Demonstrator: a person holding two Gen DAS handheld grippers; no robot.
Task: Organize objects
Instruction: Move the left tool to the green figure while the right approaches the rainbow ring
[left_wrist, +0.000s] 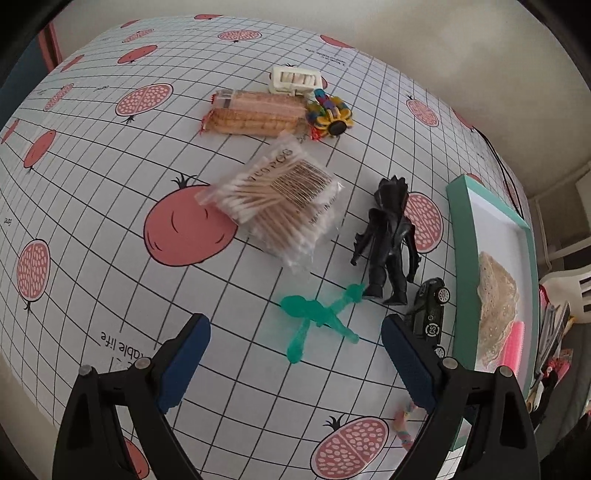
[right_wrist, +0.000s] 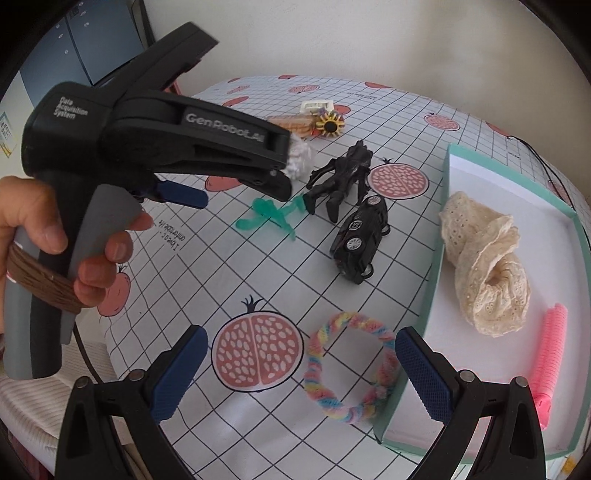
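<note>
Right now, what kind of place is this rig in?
Probably a home room, not a lab: a table under a pomegranate-print grid cloth, strewn with household bits like a cotton swab pack and toy car, beside a plain wall.

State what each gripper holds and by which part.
Nothing. The left gripper is open above the green figure; the right gripper is open over the pastel ring.
</note>
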